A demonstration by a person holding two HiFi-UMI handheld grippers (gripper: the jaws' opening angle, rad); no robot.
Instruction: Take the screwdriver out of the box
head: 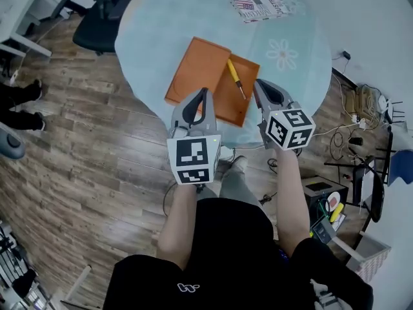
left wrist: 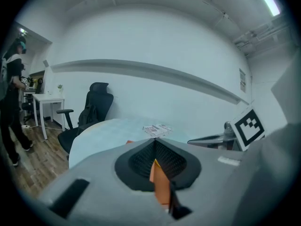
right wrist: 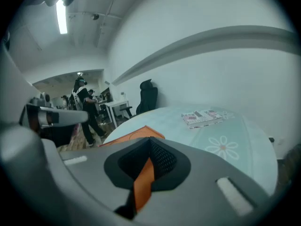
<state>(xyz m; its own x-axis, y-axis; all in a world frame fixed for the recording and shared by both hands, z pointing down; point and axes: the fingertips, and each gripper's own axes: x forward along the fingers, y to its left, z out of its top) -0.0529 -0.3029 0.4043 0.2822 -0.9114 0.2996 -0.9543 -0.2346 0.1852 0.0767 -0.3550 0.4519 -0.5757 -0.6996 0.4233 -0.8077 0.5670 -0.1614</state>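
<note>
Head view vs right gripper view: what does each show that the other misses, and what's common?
Head view only: the yellow screwdriver lying in the orange box. Right gripper view only: a ceiling light and a person standing near a white desk. Shared: the box itself, the round table, the booklet and the black chair.

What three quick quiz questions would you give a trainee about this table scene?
1. True or false: the screwdriver lies inside the orange box.
2. What lies at the far side of the table? A) a booklet B) a mug C) pliers
3. Fill in: the jaws of the left gripper and the right gripper are both ____.
Key: 1 true; 2 A; 3 shut.
</note>
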